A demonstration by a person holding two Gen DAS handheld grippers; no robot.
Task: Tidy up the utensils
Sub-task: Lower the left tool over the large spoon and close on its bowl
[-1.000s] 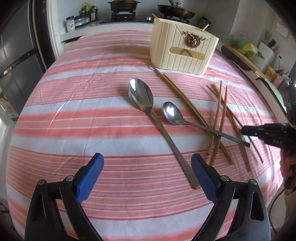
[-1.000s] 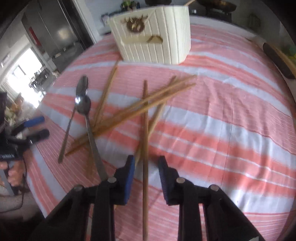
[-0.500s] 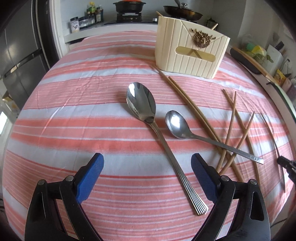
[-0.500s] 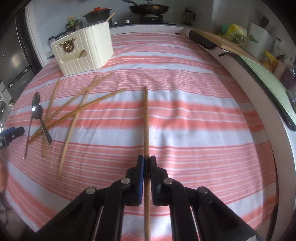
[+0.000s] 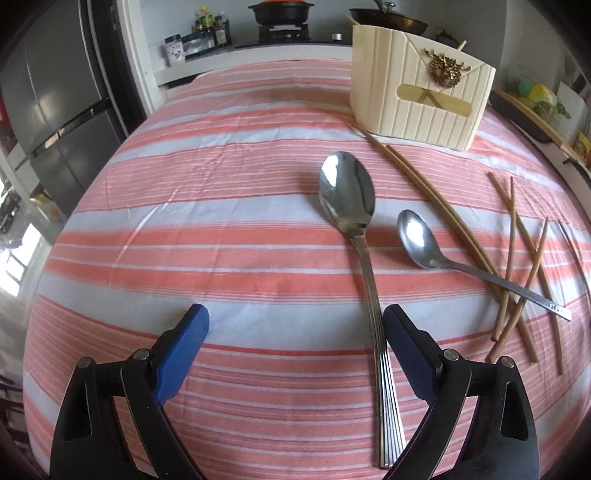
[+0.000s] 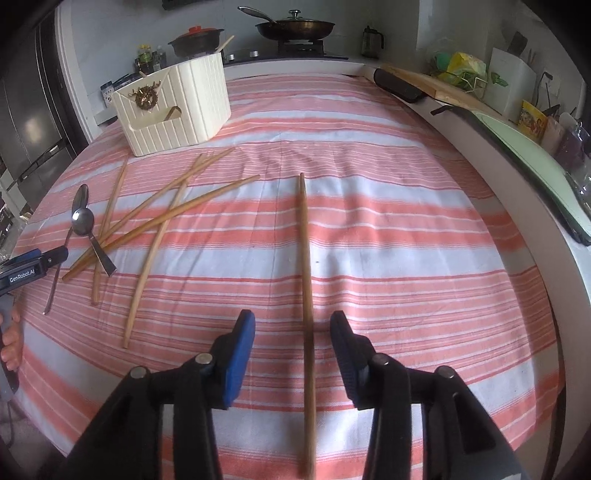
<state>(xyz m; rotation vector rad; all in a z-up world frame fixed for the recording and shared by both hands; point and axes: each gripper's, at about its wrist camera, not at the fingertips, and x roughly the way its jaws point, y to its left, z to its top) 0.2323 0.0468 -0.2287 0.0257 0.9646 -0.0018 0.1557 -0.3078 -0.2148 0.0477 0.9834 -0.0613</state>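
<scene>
A cream ribbed utensil holder stands at the far side of the striped cloth and also shows in the right wrist view. A large steel spoon lies with its handle running between my left gripper's fingers, close to the right finger; the gripper is open. A small spoon and several wooden chopsticks lie to the right. My right gripper is open, with a single chopstick lying on the cloth between its fingers. The other chopsticks lie to its left.
A fridge stands at the left. A stove with a pot and a pan is behind the table. A cutting board and counter items line the right edge. The left gripper shows in the right wrist view.
My right gripper was shut on the single chopstick and has opened; the chopstick now lies on the cloth. My left gripper has moved forward over the large spoon's handle.
</scene>
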